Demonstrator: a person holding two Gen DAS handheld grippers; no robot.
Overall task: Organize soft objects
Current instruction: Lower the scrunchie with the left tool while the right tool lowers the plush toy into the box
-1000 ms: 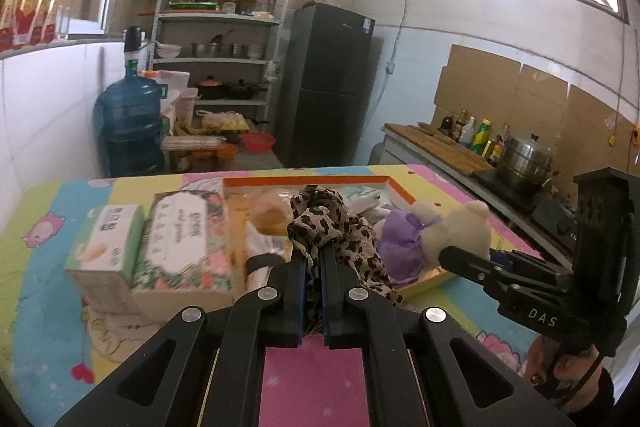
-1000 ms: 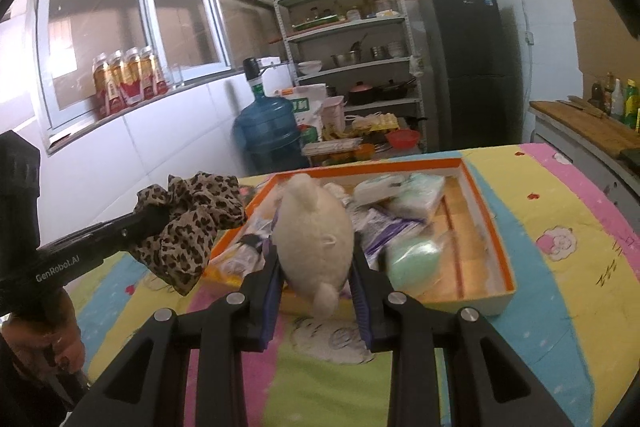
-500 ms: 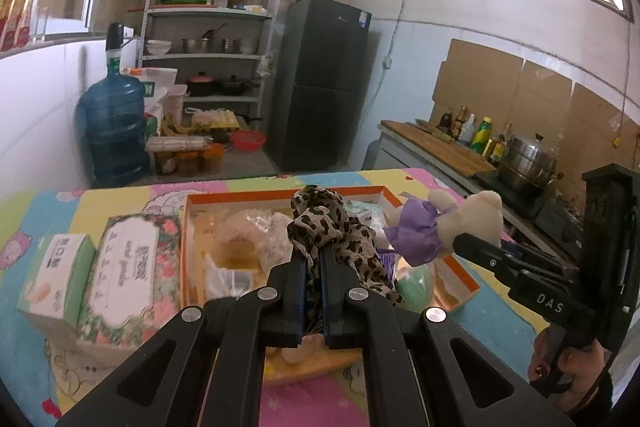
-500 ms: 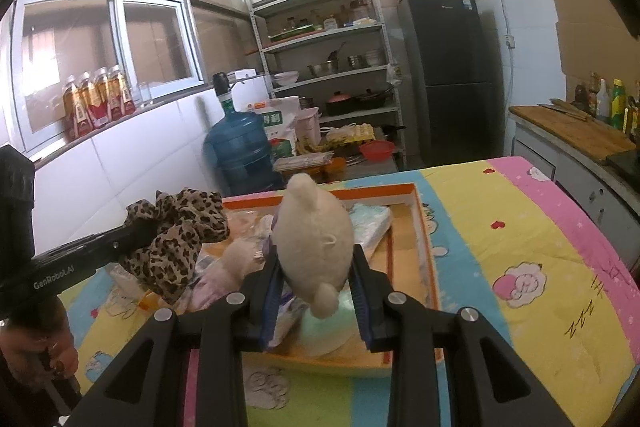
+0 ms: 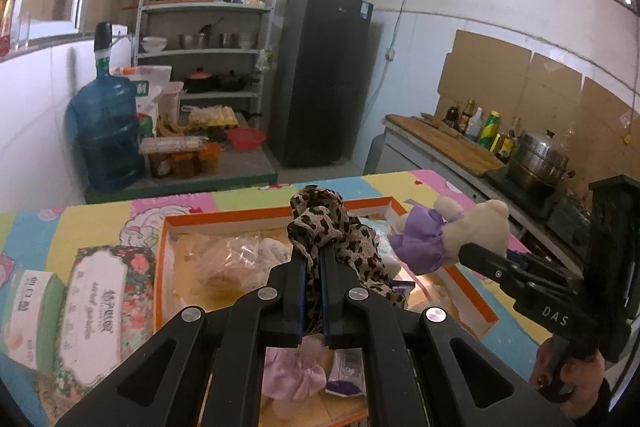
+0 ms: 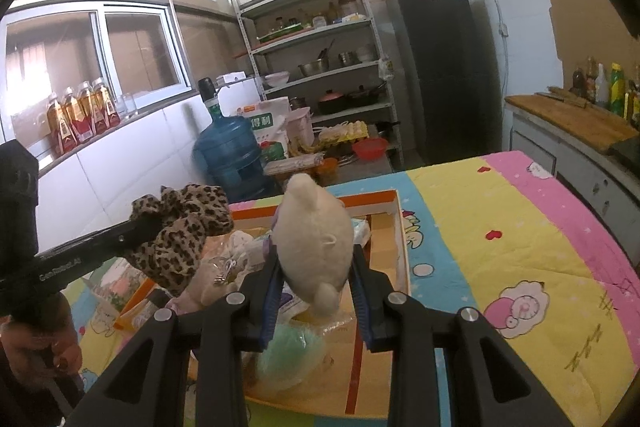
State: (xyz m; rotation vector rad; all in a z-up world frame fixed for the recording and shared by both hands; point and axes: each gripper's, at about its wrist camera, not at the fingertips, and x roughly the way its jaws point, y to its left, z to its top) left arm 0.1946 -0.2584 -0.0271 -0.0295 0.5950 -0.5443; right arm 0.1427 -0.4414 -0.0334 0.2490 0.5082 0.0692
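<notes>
Both claws have carried across over the box (image 5: 472, 291) — left claw (image 5: 314, 255) pinching leopard cloth (image 5: 332, 231), right claw (image 6: 316, 267) clamping plush bear (image 6: 316, 239).

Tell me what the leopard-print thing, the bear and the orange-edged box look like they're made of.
Leopard-print thing: thin woven or knit fabric, matte; it bunches and drapes in soft folds. Bear: cream plush with a short fuzzy nap, probably stuffed, wearing a purple cloth piece. Box: likely cardboard, with thin stiff walls, a plain tan floor and a printed orange rim.
</notes>
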